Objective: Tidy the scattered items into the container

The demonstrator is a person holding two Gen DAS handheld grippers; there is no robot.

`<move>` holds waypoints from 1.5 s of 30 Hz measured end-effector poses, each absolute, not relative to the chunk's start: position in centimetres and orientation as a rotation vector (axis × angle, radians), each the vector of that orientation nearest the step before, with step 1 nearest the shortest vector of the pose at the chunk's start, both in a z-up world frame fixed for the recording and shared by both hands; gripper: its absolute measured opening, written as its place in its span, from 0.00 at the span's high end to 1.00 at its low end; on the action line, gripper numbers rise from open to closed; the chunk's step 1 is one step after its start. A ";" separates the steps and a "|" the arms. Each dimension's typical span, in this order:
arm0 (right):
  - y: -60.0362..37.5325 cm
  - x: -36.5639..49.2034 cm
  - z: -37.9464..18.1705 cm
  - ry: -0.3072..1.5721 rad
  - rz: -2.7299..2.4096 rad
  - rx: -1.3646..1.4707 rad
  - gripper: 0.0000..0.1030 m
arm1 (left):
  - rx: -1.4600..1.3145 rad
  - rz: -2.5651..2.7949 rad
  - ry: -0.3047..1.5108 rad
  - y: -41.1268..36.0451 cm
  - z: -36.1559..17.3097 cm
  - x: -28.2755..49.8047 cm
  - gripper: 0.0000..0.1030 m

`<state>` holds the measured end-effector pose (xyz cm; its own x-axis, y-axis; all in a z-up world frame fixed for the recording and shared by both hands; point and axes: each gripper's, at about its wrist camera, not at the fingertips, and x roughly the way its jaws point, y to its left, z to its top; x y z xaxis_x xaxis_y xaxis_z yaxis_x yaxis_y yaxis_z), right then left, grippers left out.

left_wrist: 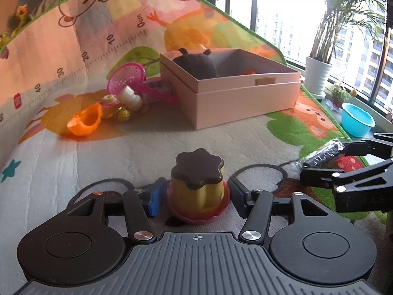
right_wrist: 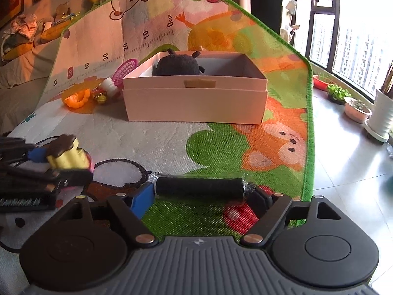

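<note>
Down on the play mat (left_wrist: 137, 145), the left gripper (left_wrist: 195, 194) has a toy pudding cup (left_wrist: 197, 184) standing upright between its fingers, brown scalloped top up, pink base on the mat. The blue pad (left_wrist: 154, 200) and the black one flank the cup closely; whether they actually press it I cannot tell. The right gripper (right_wrist: 203, 196) straddles a black roll in clear wrap (right_wrist: 200, 188), whose long axis lies crosswise, running from one finger to the other, with its crinkled wrap ends at the pads. The fingers stand wide; a firm clamp cannot be confirmed. Well ahead of both grippers sits the pink box (right_wrist: 196, 103), open-topped, with a dark plush toy (right_wrist: 178, 66) inside toward its far-left corner. Ahead and left of the left gripper, beside the box, lie an orange cup (left_wrist: 84, 120), a white block (left_wrist: 130, 97), and a pink strainer (left_wrist: 126, 78) with its handle pointing toward the box.
</note>
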<state>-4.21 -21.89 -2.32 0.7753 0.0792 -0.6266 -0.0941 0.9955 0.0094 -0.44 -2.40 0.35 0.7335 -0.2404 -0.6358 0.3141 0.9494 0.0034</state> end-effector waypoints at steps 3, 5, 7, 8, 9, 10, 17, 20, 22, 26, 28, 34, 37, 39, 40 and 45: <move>-21.6 -5.2 -1.9 0.657 0.086 -0.055 0.22 | 0.120 -0.329 0.685 -2.8 0.5 -1.4 0.41; -21.3 -6.2 -1.7 0.664 0.115 -0.064 0.22 | 0.132 -0.347 0.678 -3.0 0.7 -2.4 0.41; -21.1 -7.3 -1.4 0.663 0.133 -0.080 0.22 | 0.153 -0.364 0.660 -3.3 1.2 -3.5 0.41; -21.0 -7.9 -1.2 0.656 0.135 -0.092 0.22 | 0.164 -0.373 0.650 -3.4 1.4 -4.1 0.41; -20.9 -8.4 -0.9 0.648 0.132 -0.101 0.22 | 0.176 -0.381 0.640 -3.4 1.6 -4.7 0.41; -20.9 -8.8 -0.5 0.639 0.131 -0.105 0.22 | 0.188 -0.389 0.631 -3.5 1.8 -5.3 0.41; -21.2 -11.1 2.4 0.578 0.152 -0.112 0.22 | 0.217 -0.423 0.568 -3.5 3.2 -8.2 0.41; -21.5 -11.4 3.2 0.570 0.166 -0.113 0.22 | 0.212 -0.431 0.532 -3.5 4.1 -8.8 0.41; -22.0 -11.1 3.8 0.567 0.170 -0.107 0.22 | 0.208 -0.433 0.515 -3.5 4.7 -8.9 0.41; -23.5 -8.6 5.8 0.552 0.178 -0.079 0.22 | 0.202 -0.436 0.492 -3.6 6.1 -8.1 0.41; -24.4 -6.5 6.9 0.541 0.182 -0.060 0.22 | 0.209 -0.435 0.469 -3.9 7.1 -7.0 0.41; -26.4 4.3 8.5 0.544 0.166 -0.092 0.22 | 0.252 -0.461 0.417 -6.0 10.2 -0.4 0.41; -27.0 10.6 8.3 0.557 0.151 -0.091 0.22 | 0.285 -0.494 0.424 -7.9 10.1 4.5 0.45; -27.3 14.4 7.9 0.580 0.162 -0.061 0.22 | 0.309 -0.499 0.434 -9.2 9.5 7.8 0.49; -27.5 16.0 7.6 0.593 0.178 -0.047 0.22 | 0.315 -0.498 0.444 -9.7 9.1 9.5 0.50; -27.6 21.5 5.4 0.631 0.225 -0.005 0.21 | 0.327 -0.484 0.495 -9.8 7.6 15.6 0.51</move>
